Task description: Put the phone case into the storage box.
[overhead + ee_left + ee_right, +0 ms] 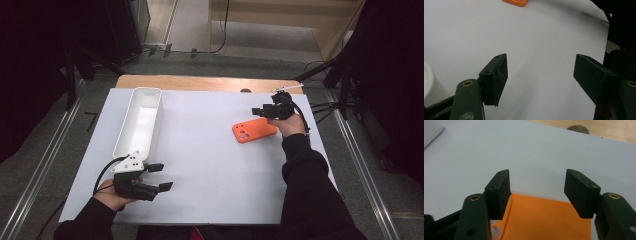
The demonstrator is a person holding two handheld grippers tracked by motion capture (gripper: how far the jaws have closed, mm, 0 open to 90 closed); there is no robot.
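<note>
An orange phone case [254, 130] lies flat on the white table top [210, 150] at the right. My right gripper [260, 111] hovers just beyond its far edge, jaws open and empty. In the right gripper view the orange case [541, 217] lies below and between the spread jaws of that gripper [537, 186]. My left gripper [162, 176] rests near the front left of the table, open, with nothing between its jaws. In the left gripper view the gripper [540, 72] points across bare white surface, and a corner of the orange case [516, 2] shows at the top.
A long white tray [140, 120] stands at the left of the table, just beyond my left gripper; its rounded edge [430, 82] appears in the left gripper view. A wooden strip [200, 82] runs along the table's far edge. Dark stands flank both sides.
</note>
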